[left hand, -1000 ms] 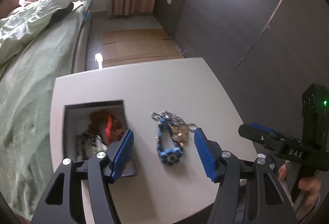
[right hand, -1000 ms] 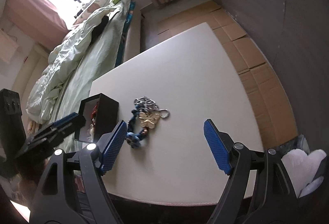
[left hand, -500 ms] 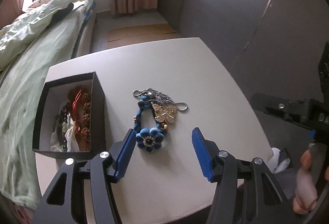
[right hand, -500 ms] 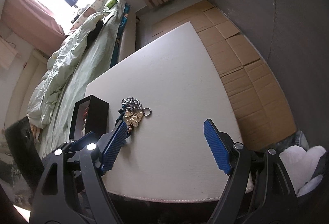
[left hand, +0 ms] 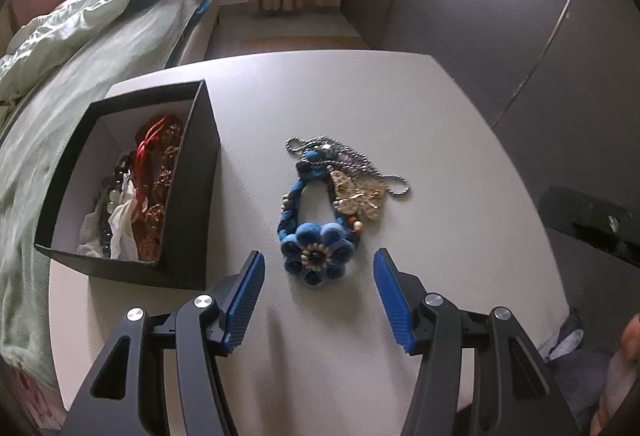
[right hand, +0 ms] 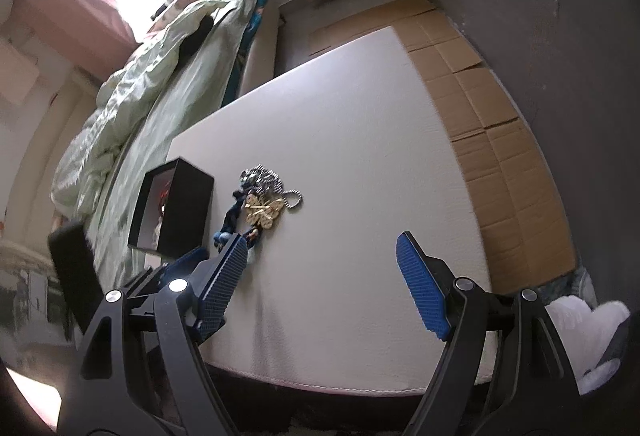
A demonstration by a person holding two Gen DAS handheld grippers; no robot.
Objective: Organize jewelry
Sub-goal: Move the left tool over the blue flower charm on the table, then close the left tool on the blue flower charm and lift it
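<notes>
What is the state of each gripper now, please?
Left gripper: open, holding nothing, just short of the blue flower necklace.
Right gripper: open, holding nothing, over the table.

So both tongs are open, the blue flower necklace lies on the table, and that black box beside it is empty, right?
Not quite: the black box is not empty. The left wrist view shows beads, a red cord and other jewelry inside it. The rest holds: the left tongs and right tongs are open, and the blue flower necklace lies on the table.
</notes>
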